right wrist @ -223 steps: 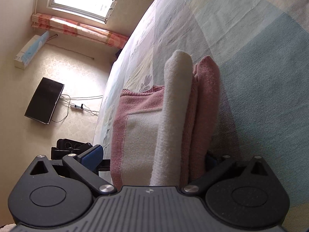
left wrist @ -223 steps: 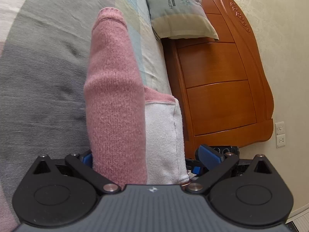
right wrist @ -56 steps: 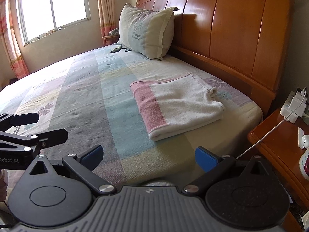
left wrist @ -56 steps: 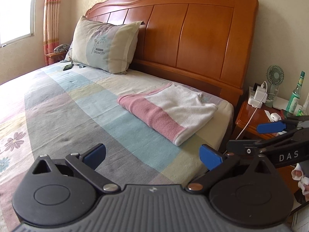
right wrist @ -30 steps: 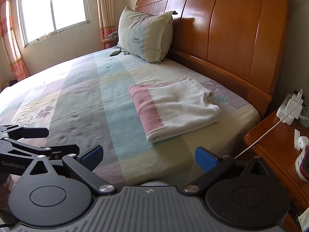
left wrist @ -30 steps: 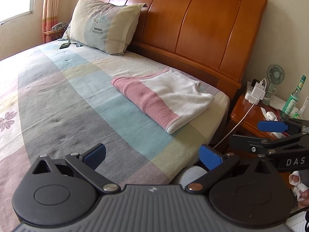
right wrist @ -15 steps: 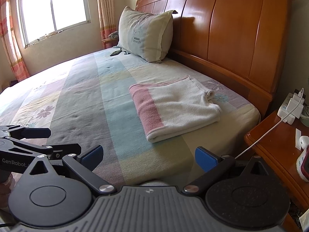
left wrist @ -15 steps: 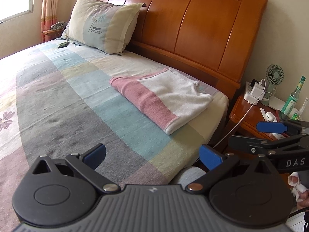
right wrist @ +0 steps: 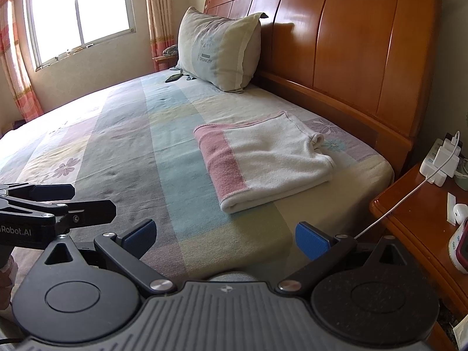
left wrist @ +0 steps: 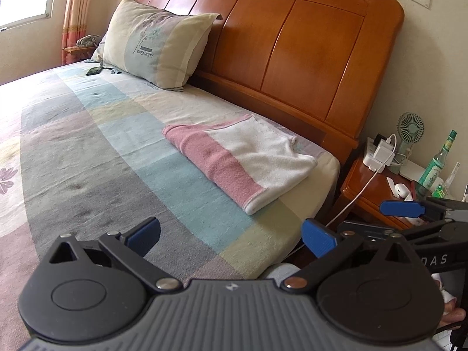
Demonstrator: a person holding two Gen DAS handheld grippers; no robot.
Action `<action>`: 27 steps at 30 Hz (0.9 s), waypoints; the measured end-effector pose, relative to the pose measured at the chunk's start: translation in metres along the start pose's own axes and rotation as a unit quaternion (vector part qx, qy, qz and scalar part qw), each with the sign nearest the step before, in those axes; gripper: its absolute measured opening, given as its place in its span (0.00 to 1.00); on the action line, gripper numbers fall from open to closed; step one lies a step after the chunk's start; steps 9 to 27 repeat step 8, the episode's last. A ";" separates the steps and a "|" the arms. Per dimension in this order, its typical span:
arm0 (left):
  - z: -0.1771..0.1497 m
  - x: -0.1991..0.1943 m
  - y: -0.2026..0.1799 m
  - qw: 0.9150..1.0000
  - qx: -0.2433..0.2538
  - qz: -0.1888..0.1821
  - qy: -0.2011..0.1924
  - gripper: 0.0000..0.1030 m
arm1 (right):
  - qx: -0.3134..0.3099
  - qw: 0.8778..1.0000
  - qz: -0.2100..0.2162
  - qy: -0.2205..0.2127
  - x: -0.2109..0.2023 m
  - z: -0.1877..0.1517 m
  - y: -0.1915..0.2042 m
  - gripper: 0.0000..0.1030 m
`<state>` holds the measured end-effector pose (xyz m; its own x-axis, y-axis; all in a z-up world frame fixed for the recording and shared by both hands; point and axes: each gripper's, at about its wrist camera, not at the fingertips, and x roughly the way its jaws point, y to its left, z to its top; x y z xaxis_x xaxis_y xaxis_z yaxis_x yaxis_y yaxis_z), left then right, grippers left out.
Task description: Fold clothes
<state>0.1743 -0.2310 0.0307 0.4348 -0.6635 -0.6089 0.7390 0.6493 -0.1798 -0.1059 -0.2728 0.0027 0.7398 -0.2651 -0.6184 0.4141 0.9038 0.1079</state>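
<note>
Since the pink-and-white towel (left wrist: 245,161) already sits folded flat on the bed (left wrist: 87,146), well ahead of both claws, the folding looks done to me, with left claw (left wrist: 231,234) and right claw (right wrist: 223,234) spread wide, empty.

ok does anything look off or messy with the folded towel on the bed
Mostly tidy. The pink and white towel lies flat on the bed, but its corner nearest the headboard is bunched into a small roll rather than lying flush. Both grippers are open and clear of it.
</note>
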 end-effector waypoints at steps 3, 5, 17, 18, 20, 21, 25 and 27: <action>0.000 0.001 -0.002 1.000 0.005 0.007 0.002 0.99 | 0.000 1.000 0.001 -0.001 -0.001 0.000 0.000 1.00; -0.001 0.001 -0.003 1.000 0.010 0.011 0.002 0.99 | 0.000 1.000 0.002 -0.002 -0.001 0.000 0.000 1.00; 0.000 0.000 -0.005 1.000 0.015 0.013 0.001 0.99 | 0.001 1.000 0.001 -0.002 -0.002 0.000 -0.001 1.00; 0.000 0.000 -0.005 1.000 0.015 0.013 0.001 0.99 | 0.001 1.000 0.001 -0.002 -0.002 0.000 -0.001 1.00; 0.000 0.000 -0.005 1.000 0.015 0.013 0.001 0.99 | 0.001 1.000 0.001 -0.002 -0.002 0.000 -0.001 1.00; 0.000 0.000 -0.005 1.000 0.015 0.013 0.001 0.99 | 0.001 1.000 0.001 -0.002 -0.002 0.000 -0.001 1.00; 0.000 0.000 -0.005 1.000 0.015 0.013 0.001 0.99 | 0.001 1.000 0.001 -0.002 -0.002 0.000 -0.001 1.00; 0.000 0.000 -0.005 1.000 0.015 0.013 0.001 0.99 | 0.001 1.000 0.001 -0.002 -0.002 0.000 -0.001 1.00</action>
